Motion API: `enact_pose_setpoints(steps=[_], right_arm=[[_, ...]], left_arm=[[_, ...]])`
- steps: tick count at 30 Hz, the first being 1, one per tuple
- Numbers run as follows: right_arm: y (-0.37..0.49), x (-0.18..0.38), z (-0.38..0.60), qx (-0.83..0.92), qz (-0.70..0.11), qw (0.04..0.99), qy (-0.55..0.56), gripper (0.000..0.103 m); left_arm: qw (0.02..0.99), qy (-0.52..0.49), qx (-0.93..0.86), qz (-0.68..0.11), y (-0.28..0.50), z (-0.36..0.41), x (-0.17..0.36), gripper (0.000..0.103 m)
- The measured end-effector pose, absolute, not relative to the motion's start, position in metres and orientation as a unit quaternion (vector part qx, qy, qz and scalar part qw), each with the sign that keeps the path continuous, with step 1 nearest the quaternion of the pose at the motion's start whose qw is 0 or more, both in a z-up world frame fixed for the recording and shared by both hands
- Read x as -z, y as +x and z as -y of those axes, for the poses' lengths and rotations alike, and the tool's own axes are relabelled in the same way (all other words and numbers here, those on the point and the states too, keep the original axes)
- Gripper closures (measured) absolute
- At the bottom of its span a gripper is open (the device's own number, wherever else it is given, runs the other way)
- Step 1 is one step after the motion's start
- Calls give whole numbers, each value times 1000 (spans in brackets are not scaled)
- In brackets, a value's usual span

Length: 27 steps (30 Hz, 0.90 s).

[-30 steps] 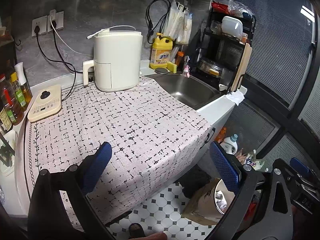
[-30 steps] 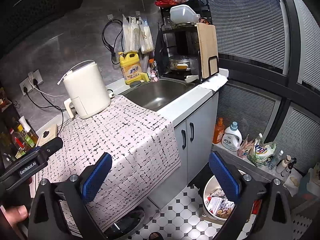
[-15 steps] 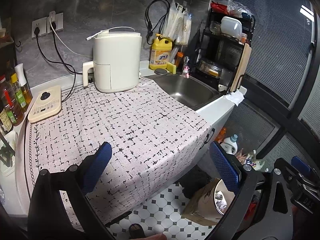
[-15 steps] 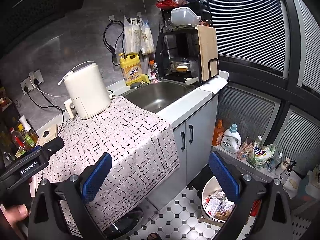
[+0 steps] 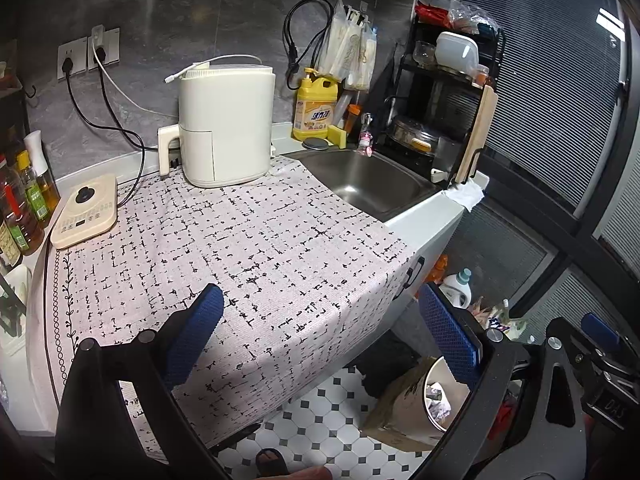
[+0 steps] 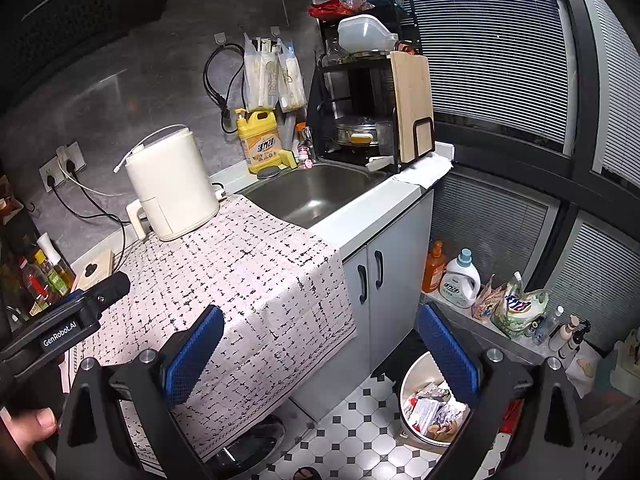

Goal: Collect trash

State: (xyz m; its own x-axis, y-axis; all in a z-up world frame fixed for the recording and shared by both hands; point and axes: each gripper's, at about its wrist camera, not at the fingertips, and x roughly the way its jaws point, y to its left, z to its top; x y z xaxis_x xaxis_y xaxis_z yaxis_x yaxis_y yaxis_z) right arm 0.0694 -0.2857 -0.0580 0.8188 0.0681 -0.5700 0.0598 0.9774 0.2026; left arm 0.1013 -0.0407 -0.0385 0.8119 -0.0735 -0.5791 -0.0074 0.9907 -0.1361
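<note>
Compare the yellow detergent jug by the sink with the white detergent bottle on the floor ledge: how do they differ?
The yellow jug stands on the counter behind the sink; the white bottle stands low on the ledge beside the cabinet. The yellow jug has a pump top, the white bottle a pale blue cap. The yellow jug looks boxier, the white bottle rounder-shouldered. Both stand upright and carry front labels.

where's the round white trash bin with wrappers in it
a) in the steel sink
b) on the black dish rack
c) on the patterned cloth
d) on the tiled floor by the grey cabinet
d: the round white trash bin full of wrappers stands on the black-and-white tiled floor, beside the grey cabinet doors.
</note>
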Motion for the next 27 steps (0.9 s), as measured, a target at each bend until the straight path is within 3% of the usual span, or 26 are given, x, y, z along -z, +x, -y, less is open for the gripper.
enact_pose_setpoints(steps=[27], right_arm=[[79,60,291,-4,-300,948,107,8]], left_arm=[[949,-68,13,-308,108,40,41,6]])
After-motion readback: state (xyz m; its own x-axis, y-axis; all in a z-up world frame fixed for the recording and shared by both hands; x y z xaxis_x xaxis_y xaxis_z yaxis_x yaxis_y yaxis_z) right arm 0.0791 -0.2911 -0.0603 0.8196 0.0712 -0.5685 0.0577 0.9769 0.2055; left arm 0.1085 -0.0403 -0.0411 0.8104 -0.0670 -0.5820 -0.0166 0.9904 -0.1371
